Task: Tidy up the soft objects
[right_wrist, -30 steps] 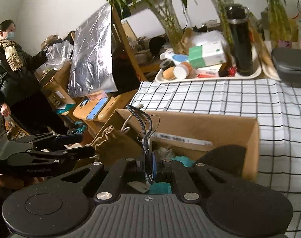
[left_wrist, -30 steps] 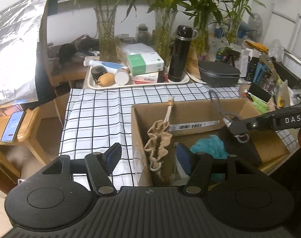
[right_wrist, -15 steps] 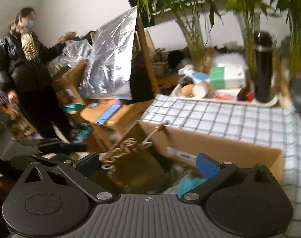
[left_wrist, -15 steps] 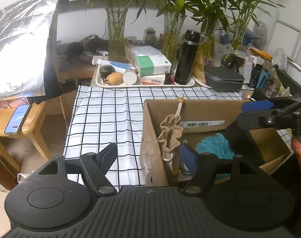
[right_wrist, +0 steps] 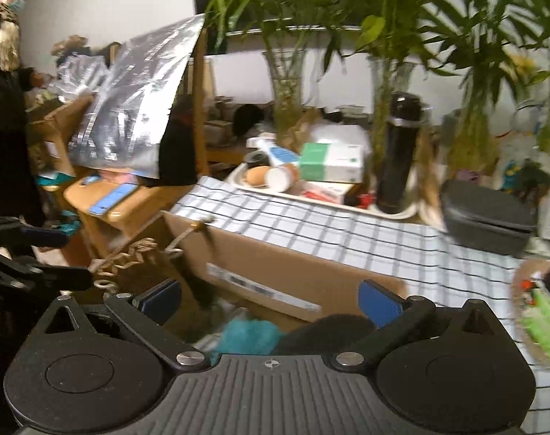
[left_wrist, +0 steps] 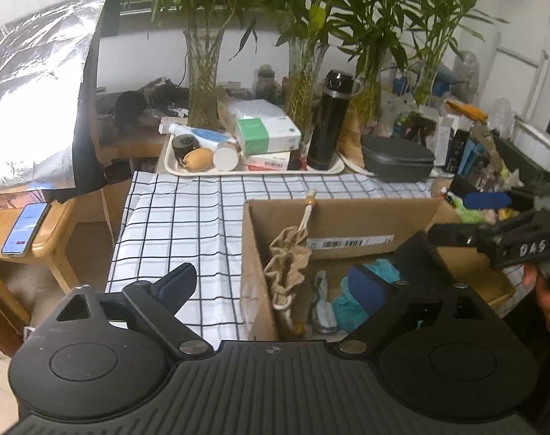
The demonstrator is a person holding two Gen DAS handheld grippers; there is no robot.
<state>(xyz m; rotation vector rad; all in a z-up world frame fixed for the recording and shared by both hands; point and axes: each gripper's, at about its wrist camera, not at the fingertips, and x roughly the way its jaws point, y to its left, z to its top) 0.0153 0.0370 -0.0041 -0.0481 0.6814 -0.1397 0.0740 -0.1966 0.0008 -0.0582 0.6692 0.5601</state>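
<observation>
A cardboard box stands on the checked tablecloth. A burlap drawstring pouch hangs over the box's left wall, between the fingers of my left gripper. Its jaws are opening and the pads stand clear of the pouch. Inside the box lie a teal fluffy thing and a black soft piece. My right gripper is open above the box; a blurred black cord hangs loose just ahead of it. The teal thing shows below. The right gripper also shows in the left wrist view.
Behind the box a tray holds tubes, a tissue box and a black flask. Glass vases with bamboo, a dark case and clutter line the back. A phone lies on a wooden stool. A person stands far left.
My right gripper went from shut on the black cord to wide open, and the cord dropped free. My left jaws spread wider around the burlap pouch, which stays draped on the box wall.
</observation>
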